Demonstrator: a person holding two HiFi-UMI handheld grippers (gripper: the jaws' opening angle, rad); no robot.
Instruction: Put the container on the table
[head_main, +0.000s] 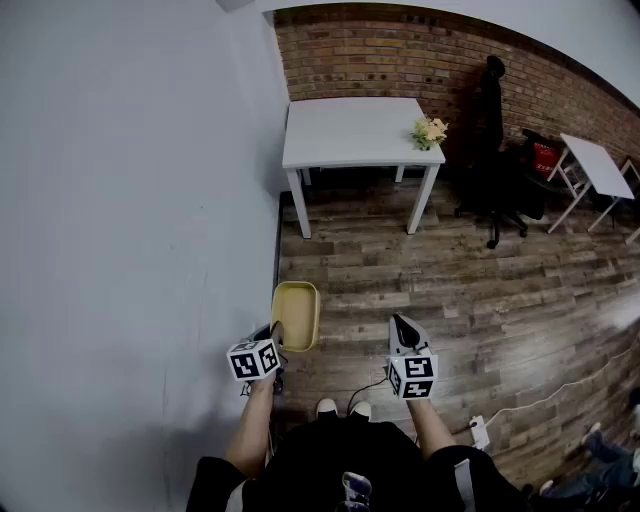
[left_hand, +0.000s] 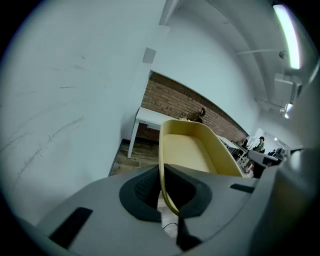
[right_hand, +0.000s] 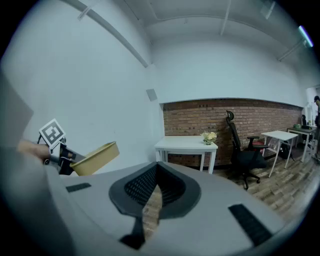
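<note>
The container (head_main: 296, 315) is a shallow yellow tub, held in the air above the wooden floor next to the grey wall. My left gripper (head_main: 277, 336) is shut on its near rim. In the left gripper view the rim runs between the jaws of that gripper (left_hand: 161, 186) and the tub (left_hand: 192, 150) stretches away ahead. The white table (head_main: 355, 130) stands far ahead against the brick wall, also seen in the right gripper view (right_hand: 186, 146). My right gripper (head_main: 398, 323) is shut with nothing in it, level with the left one. The right gripper (right_hand: 156, 172) sees the tub (right_hand: 95, 157) to its left.
A small bunch of flowers (head_main: 430, 131) sits at the table's right corner. A black office chair (head_main: 495, 150) and a white folding table (head_main: 597, 165) stand to the right. A power strip (head_main: 478, 432) with its cable lies on the floor. The grey wall (head_main: 130, 200) runs along my left.
</note>
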